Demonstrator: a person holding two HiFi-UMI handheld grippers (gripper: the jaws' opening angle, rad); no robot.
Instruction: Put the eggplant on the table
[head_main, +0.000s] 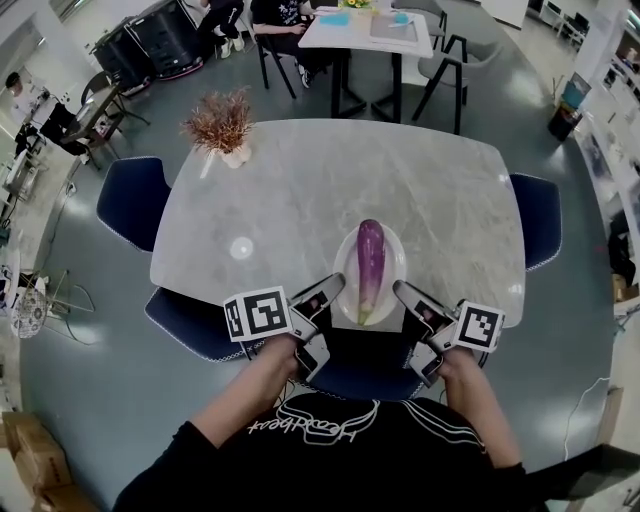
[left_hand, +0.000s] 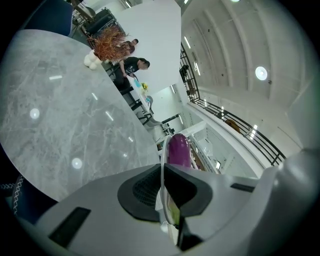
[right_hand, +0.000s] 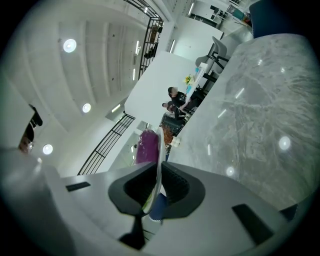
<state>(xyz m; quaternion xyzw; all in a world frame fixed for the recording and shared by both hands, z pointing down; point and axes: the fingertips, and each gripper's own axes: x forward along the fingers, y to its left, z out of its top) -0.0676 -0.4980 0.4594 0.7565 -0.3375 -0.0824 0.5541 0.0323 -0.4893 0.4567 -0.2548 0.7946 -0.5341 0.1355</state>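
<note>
One white plate (head_main: 392, 250) recorded, loaded with a single purple eggplant (head_main: 370, 262) laid lengthwise, green stem end toward the person. Located over the near edge of the grey marble table (head_main: 300, 200); resting or raised, not determinable. Clamped at the near-left rim by the left tool (head_main: 325, 292) and at the near-right rim by the right tool (head_main: 408, 297). Confirmed in both gripper views: thin white rim pinched edge-on between closed jaws, with purple eggplant beyond. Noted in head view only: dried plant (head_main: 220, 125) at the table's far left, blue chairs (head_main: 133, 200) alongside. Noted in gripper views only: railed upper gallery (left_hand: 240, 130) and ceiling lights (right_hand: 70, 45).
</note>
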